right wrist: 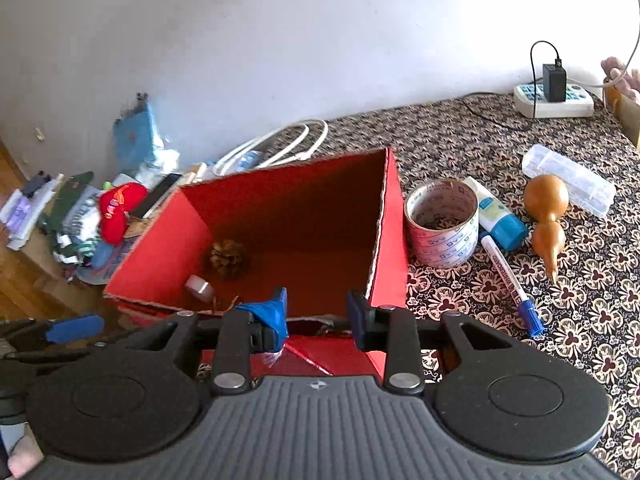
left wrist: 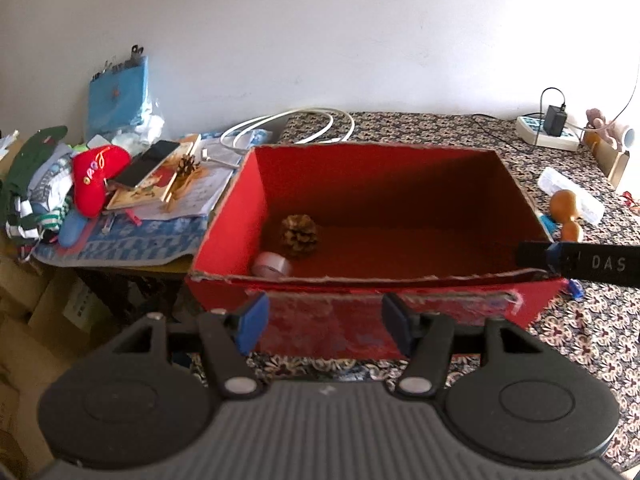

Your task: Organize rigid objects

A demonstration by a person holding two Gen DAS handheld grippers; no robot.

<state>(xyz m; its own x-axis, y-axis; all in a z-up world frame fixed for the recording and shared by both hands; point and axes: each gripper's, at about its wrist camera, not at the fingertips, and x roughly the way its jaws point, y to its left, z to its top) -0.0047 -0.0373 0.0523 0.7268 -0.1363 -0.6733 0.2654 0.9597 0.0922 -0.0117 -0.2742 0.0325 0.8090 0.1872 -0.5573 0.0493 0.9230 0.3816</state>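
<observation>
**A:** From your left wrist camera, the red cardboard box [left wrist: 372, 208] stood on the patterned tablecloth [left wrist: 592, 320] at its left edge, right in front of your left gripper [left wrist: 324, 326], whose jaws stood apart with nothing between them. A pine cone [left wrist: 300, 235] and a small white roll [left wrist: 272, 266] already lay at the box's near left corner.

**B:** How would those have handled?

**A:** Judging by looks, the cone was light and brittle, its scales likely to snap under a hard pinch. The roll was stiff, but the front wall cut off its lower part, so you couldn't tell what it was. A dark bar [left wrist: 580, 262] lettered "DAS" crossed the right rim; I took it for part of your other gripper.

**B:** And the right wrist view?

**A:** Your right gripper [right wrist: 316, 316] hung over the box's near wall, jaws narrowly parted and empty. To the right of the box, on the cloth, sat a tape roll [right wrist: 442, 222], a tube with a blue cap [right wrist: 496, 212], a whiteboard marker [right wrist: 510, 284], a gourd [right wrist: 546, 216] and a clear plastic case [right wrist: 568, 178].

**B:** Where would you have gripped them?

**A:** Tape across its wall: rigid, easy. Marker mid-barrel, though smooth and liable to slip. The gourd looked hard and glossy; its narrow waist seemed safest. The case's contents couldn't be made out.
</observation>
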